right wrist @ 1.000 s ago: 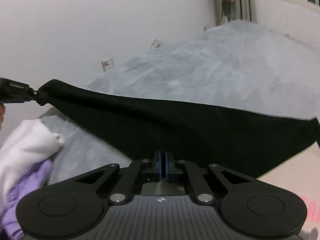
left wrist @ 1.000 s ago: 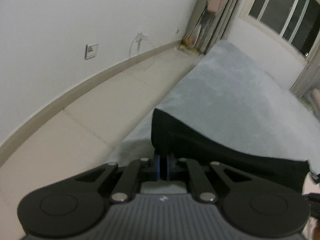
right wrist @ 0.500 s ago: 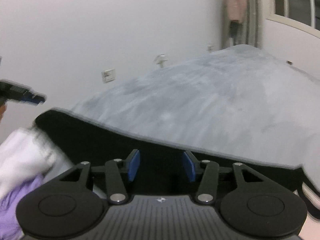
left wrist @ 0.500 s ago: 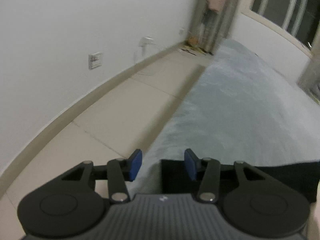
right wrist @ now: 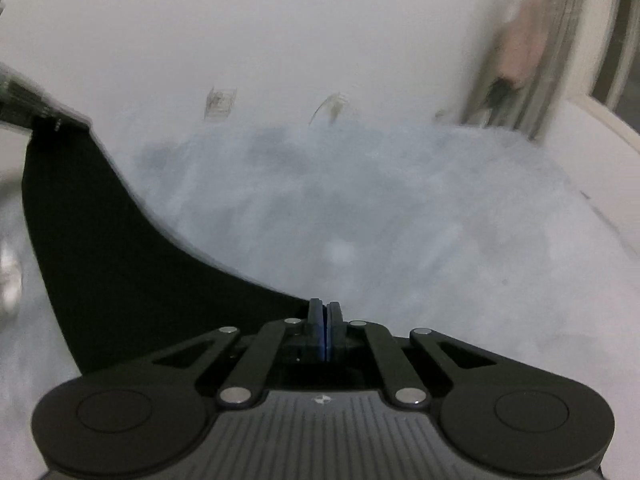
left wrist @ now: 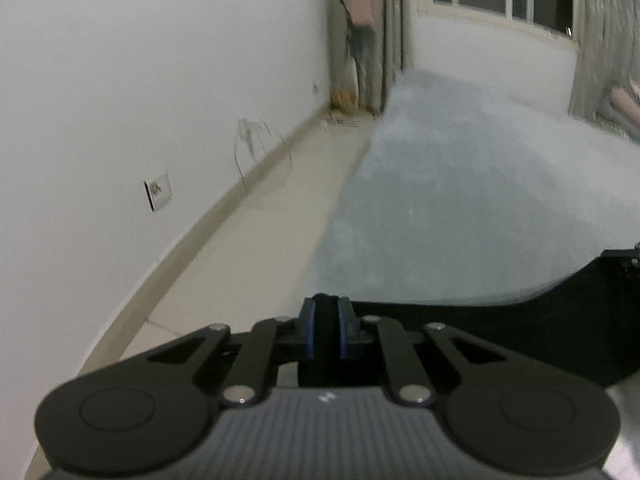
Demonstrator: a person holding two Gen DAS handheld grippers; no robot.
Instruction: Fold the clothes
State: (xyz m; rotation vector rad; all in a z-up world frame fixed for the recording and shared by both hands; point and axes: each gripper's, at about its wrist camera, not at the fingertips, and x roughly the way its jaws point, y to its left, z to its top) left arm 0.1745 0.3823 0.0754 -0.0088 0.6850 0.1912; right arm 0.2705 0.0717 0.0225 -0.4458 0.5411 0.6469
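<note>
Regripped black garment point(left wrist: 500, 340), blue-grey bedspread point(left wrist: 460, 200) ahead

Two black hand-held grippers with blue pads

Each gripper, left gripper point(left wrist: 325, 330) and right gripper point(right wrist: 325, 330), has a dark grey ribbed body with a small white mark, two round black discs at its sides, black link bars with silver screws, and thin fingers point(right wrist: 316, 328) lined with blue pads point(left wrist: 308, 334).
</note>
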